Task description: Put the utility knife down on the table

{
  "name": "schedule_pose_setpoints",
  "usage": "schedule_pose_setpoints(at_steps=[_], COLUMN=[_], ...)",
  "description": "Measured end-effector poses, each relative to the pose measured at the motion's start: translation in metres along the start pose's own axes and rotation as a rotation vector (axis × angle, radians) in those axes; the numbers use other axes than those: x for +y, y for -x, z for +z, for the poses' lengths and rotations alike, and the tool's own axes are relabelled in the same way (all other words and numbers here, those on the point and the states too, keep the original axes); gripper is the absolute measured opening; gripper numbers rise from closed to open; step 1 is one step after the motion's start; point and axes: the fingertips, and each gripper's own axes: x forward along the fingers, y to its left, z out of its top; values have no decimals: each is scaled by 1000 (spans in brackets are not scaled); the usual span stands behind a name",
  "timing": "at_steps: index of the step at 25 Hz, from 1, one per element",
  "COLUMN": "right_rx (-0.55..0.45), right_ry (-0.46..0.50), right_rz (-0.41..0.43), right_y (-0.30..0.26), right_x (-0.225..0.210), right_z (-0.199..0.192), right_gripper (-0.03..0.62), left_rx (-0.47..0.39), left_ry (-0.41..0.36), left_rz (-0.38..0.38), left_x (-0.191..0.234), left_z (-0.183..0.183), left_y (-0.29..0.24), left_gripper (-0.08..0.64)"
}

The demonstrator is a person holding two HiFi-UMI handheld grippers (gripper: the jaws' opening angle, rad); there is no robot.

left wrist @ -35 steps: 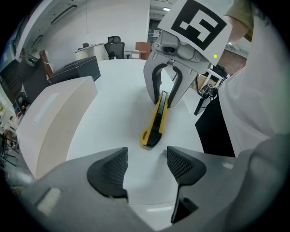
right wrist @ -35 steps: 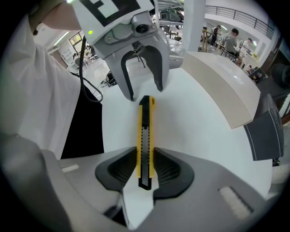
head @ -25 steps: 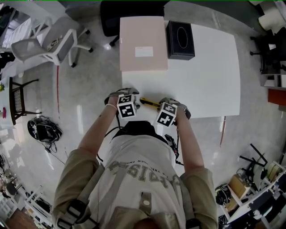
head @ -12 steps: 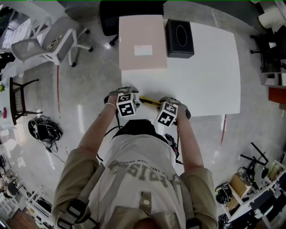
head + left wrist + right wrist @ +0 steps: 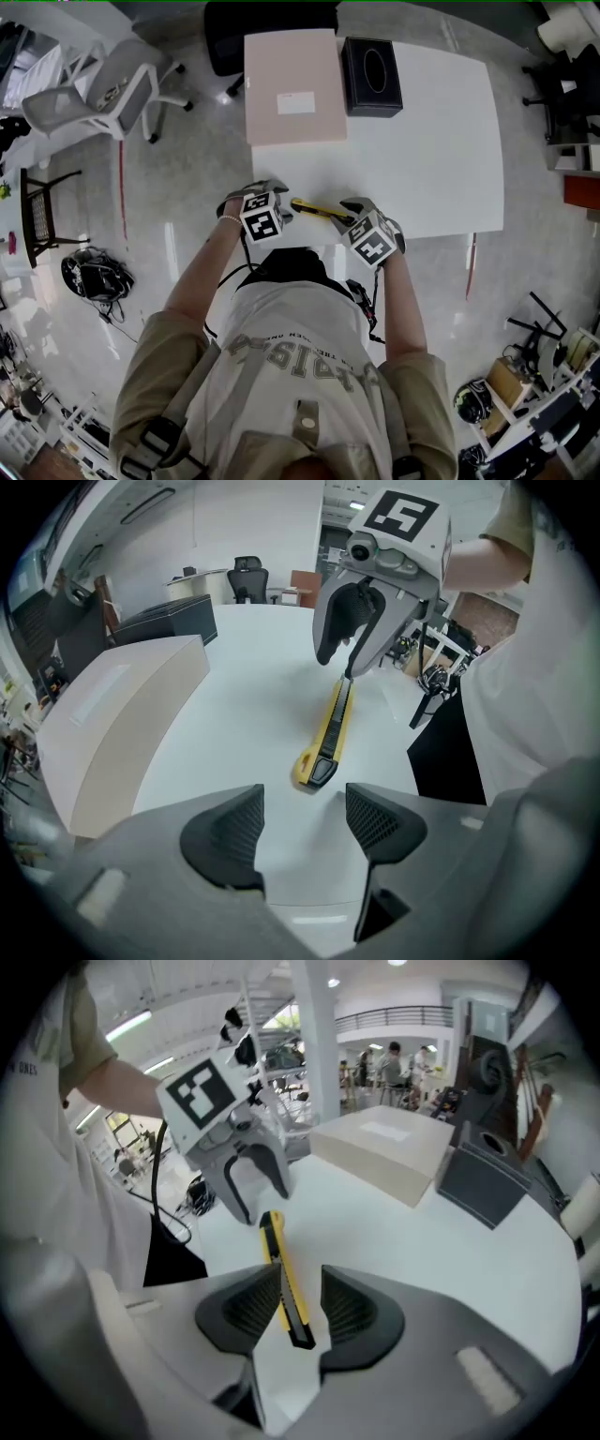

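Surface: white table (image 5: pixel 422 141) on a glossy pale floor, in an open workroom with chairs and gear round the edges.

Shirt: pale lettering runs across the chest. It is upside down in the head view and partly folded, so I cannot read it.

Left gripper (image 5: pixel 305 810): the fingers (image 5: pixel 225 832) are spread, with only bare table between them. The cube on top carries black-and-white square markers.

Right gripper (image 5: pixel 300 1305): the fingers (image 5: pixel 354 1312) are apart and have just been opening. One end of the knife shows in the gap between them, with clear white table at the right pad, and the pads are not pinching it. Its cube carries the same kind of markers.

Knife (image 5: pixel 330 735): it lies on the table near the front edge. One end is just beyond the left fingertips; the other reaches under and between the right fingers.

Knife looks: a slim yellow body with a black strip along one edge. The rounded end toward the left fingers has a black cap, and the end at the right fingers is black too. Any print on it is too small to read.

Box (image 5: pixel 293 89): beige and flat, well beyond both sets of fingers at the table's far edge. It bears a white label (image 5: pixel 296 103) whose print is too small to read.

Black box (image 5: pixel 371 77): stands just beside the beige one and has an oval opening on top.

Chair (image 5: pixel 103 89): a white office chair on the floor, far off to the left of the left fingers.
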Motion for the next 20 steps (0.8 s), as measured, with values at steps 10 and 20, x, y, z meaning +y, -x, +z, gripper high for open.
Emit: schedule_pose_setpoints(at_steps=[10, 20], right_rx=[-464, -776], right_ry=[-120, -294], right_rz=[-500, -857], right_y=[99, 199], right_x=[-34, -42], right_z=[46, 55], right_gripper=[139, 176], left_rx=[-343, -742], left_ry=[267, 481], left_rz=[102, 418], left_x=[21, 46], left_z=[43, 91], left_y=[57, 163], left_gripper=[281, 270])
